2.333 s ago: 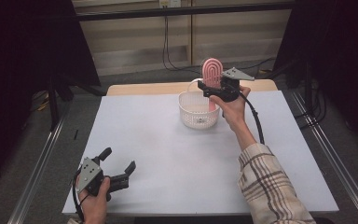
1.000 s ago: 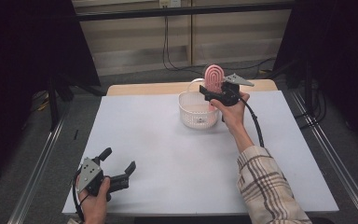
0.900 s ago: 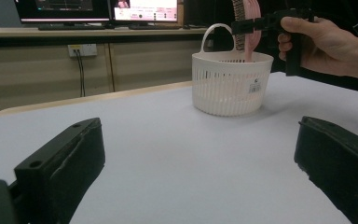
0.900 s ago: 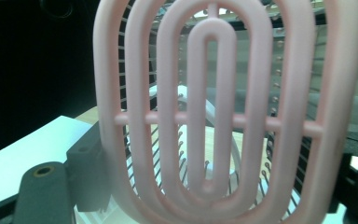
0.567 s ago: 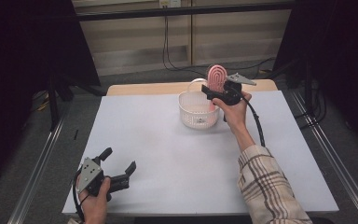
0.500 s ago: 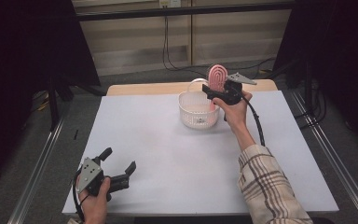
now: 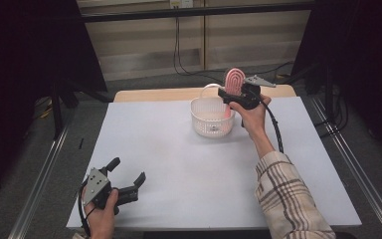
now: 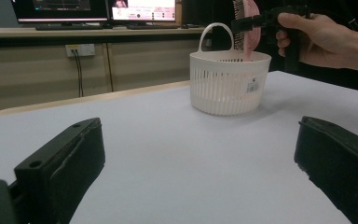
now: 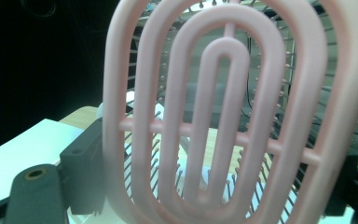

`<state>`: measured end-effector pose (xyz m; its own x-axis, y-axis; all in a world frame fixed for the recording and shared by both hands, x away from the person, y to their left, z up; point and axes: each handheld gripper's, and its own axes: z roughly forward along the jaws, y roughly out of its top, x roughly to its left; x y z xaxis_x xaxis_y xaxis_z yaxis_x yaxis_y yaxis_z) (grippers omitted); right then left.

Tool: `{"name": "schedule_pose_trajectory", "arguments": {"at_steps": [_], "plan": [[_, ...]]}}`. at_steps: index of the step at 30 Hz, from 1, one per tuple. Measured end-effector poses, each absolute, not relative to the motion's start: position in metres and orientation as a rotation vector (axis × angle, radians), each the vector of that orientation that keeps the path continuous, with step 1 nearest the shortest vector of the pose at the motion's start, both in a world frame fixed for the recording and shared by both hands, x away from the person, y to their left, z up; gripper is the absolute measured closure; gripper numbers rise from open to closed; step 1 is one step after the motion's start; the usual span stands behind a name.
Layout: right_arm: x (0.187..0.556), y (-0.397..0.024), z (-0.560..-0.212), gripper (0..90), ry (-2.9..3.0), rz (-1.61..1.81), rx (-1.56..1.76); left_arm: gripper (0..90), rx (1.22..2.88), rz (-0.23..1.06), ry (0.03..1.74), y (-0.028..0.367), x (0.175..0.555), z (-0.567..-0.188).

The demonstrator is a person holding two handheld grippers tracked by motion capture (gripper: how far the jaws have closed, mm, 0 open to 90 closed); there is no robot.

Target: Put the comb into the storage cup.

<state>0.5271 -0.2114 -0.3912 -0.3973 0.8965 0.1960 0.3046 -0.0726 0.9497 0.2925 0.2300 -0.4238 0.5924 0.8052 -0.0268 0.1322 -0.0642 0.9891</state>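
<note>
Your right tool (image 7: 227, 94) is clamped on the pink hairbrush (image 7: 234, 81), gripping it across the head. The brush stands nearly upright with its handle dipping down inside the white basket (image 7: 211, 117), which sits toward the far side of the white tabletop (image 7: 179, 164). In the right gripper view the brush's oval, ribbed back (image 9: 223, 116) stands close up between the two black jaws, bristles facing away. Your left tool (image 7: 127, 179) rests near the tabletop's near left corner, well apart from the basket, its jaws spread wide with nothing between them. In the left gripper view you look across the bare tabletop to the basket (image 8: 228, 81), with the brush (image 8: 248, 23) above its rim.
</note>
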Motion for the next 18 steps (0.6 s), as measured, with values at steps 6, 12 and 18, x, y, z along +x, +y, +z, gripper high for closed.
{"name": "schedule_pose_trajectory", "arguments": {"at_steps": [6, 12, 18], "plan": [[0.5315, -0.2090, -0.3921, 18.2, 1.699, 1.488, 1.314, 1.8, 1.558, 0.667, 0.819, 0.2305, 0.2924, -0.4237], [0.5333, -0.2103, -0.3935, 18.8, 1.715, 1.490, 1.340, 1.8, 1.562, 0.665, 0.817, 0.2306, 0.2927, -0.4240], [0.5336, -0.2113, -0.3941, 18.2, 1.720, 1.478, 1.342, 1.9, 1.563, 0.662, 0.814, 0.2308, 0.2929, -0.4241]]}}
